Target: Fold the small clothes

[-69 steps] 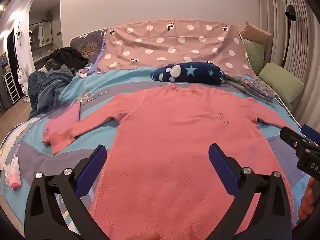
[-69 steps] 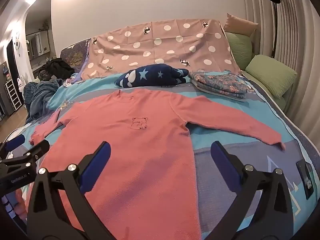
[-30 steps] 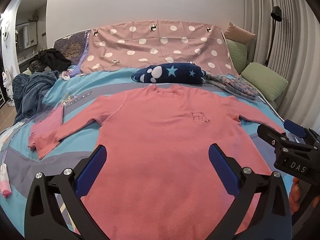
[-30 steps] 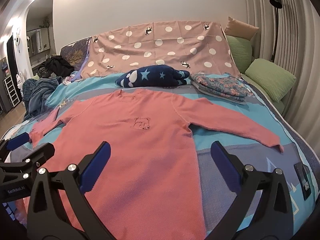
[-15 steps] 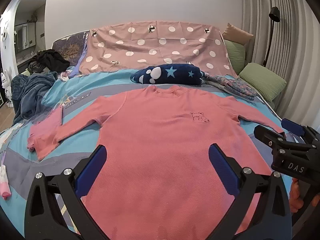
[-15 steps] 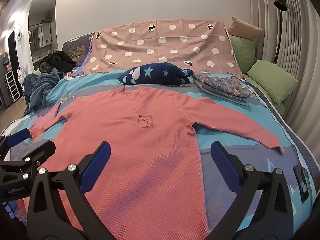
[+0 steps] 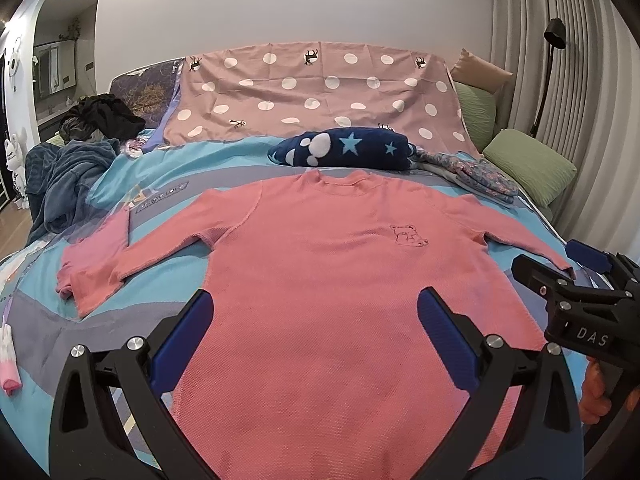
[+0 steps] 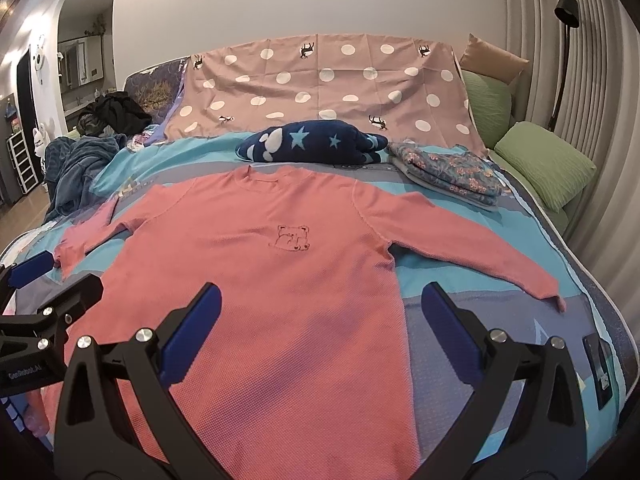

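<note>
A bed covered in a light blue and grey patterned sheet (image 8: 452, 276). At the far end, a pink cloth with white polka dots (image 8: 328, 88) drapes over the headboard. Just in front of it lies a navy blanket with stars (image 8: 316, 144), and to its right a folded floral garment (image 8: 448, 172). Green pillows (image 8: 544, 160) sit far right. A dark blue blanket (image 7: 68, 176) is heaped far left.

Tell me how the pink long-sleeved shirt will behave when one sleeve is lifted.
The pink shirt lies flat and thin, so it will probably drape limply. Its textured knit looks grippy, unlikely to slip from the jaws. The right sleeve would likely drag the body along.
</note>
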A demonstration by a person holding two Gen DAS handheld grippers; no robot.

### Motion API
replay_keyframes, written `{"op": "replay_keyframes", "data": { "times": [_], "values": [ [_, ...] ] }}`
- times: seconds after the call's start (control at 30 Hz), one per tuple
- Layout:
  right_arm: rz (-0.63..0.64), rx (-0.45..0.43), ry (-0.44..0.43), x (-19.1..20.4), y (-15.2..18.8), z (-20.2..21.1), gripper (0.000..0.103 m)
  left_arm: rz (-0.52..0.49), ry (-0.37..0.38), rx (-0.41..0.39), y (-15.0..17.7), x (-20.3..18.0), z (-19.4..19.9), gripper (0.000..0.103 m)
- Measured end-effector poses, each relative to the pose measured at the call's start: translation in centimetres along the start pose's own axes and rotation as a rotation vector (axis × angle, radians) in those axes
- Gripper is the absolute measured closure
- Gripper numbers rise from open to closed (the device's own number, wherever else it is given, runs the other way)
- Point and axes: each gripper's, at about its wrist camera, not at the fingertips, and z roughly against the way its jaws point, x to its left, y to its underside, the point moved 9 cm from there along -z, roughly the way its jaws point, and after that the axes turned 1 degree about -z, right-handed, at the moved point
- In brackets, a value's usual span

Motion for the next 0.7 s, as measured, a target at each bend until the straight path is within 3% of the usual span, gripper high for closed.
{"op": "replay_keyframes", "data": {
  "times": [0.7],
  "values": [
    [0.041,0.054,0.021,1.5,0.7,-1.4,0.002,0.072,0.054,0.023,1.0,1.9,-1.5,0.001]
  ]
}}
